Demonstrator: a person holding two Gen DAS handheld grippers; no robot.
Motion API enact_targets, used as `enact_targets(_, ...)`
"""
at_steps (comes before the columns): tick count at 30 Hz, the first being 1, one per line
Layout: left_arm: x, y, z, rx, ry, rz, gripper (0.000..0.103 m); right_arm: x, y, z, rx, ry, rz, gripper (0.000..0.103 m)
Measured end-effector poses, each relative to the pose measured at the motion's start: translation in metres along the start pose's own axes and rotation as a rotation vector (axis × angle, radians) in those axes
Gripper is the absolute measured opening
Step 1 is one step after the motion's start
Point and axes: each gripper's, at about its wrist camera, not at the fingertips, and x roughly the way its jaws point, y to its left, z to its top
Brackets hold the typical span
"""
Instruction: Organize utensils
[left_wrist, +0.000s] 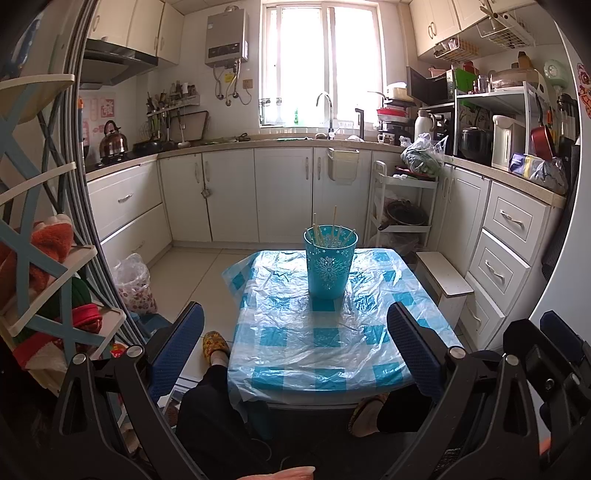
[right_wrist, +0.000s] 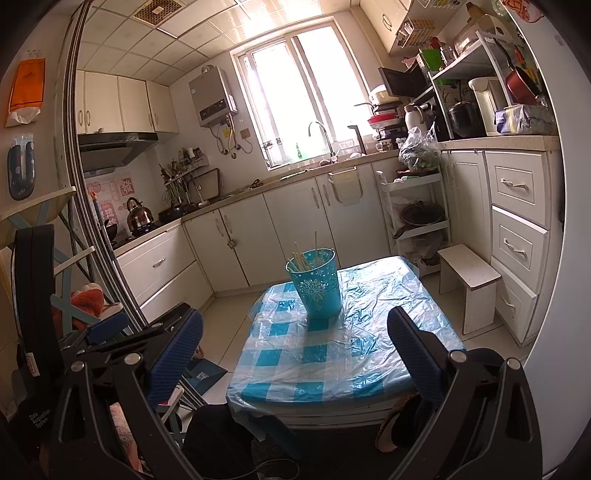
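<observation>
Both wide and empty, left claw (left_wrist: 295, 339) and right claw (right_wrist: 295, 339), held back near the counter (left_wrist: 325, 354) edge, well apart from the cup (left_wrist: 330, 260) of chopsticks (left_wrist: 334, 221) standing upright ahead between the fingers.

A lived-in home kitchen. White cabinets (left_wrist: 229, 192) run under an L-shaped counter, with a sink faucet (left_wrist: 327, 110) below a bright window (left_wrist: 319, 62). A gas water heater (left_wrist: 226, 37) hangs on the tiled wall; a kettle (left_wrist: 112, 142) sits on the stove under a range hood (left_wrist: 114, 61). Shelves at right carry a microwave (left_wrist: 430, 86), pots and jars. In front, a small table (left_wrist: 325, 332) wears a blue checked plastic cover.
</observation>
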Motion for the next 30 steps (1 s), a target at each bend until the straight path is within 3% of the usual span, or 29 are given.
enact_targets(30,-0.0078,0.0092,-0.0041,0.006,0.011,0.005,0.095,-0.0033,-0.0045,0.0041,-0.017,-0.002,-0.002,0.096)
